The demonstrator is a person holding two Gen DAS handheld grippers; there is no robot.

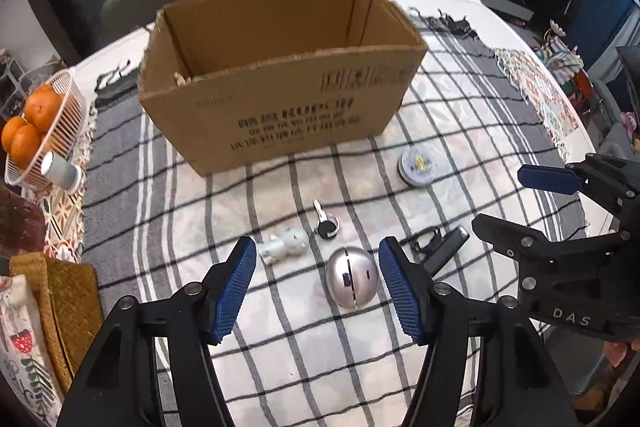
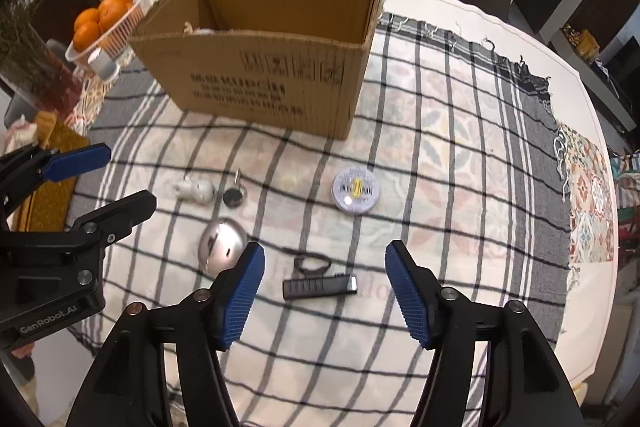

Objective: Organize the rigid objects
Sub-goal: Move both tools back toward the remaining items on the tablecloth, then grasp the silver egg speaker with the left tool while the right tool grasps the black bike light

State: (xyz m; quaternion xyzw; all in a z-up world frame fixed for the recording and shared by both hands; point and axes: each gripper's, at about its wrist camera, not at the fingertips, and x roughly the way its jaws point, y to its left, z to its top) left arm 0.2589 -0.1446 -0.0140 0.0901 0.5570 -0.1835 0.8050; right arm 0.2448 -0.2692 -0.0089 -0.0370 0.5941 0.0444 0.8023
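Observation:
An open cardboard box [image 1: 280,107] [image 2: 264,83] stands on the checked cloth. In front of it lie a silver dome [image 1: 352,281] [image 2: 222,245], a key with a black head [image 1: 326,225] [image 2: 234,195], a small white figure [image 1: 284,245] [image 2: 196,189], a round tin [image 1: 416,167] [image 2: 356,189] and a black bar with a strap [image 1: 444,247] [image 2: 320,285]. My left gripper [image 1: 318,291] is open, with the dome between its fingers. My right gripper [image 2: 324,293] is open, above the black bar.
A wire basket of oranges [image 1: 36,131] [image 2: 108,23] and a small white cylinder [image 1: 60,171] sit at the left. A woven mat [image 1: 68,307] lies at the near left. Chairs stand behind the table. The table's edge curves round on the right.

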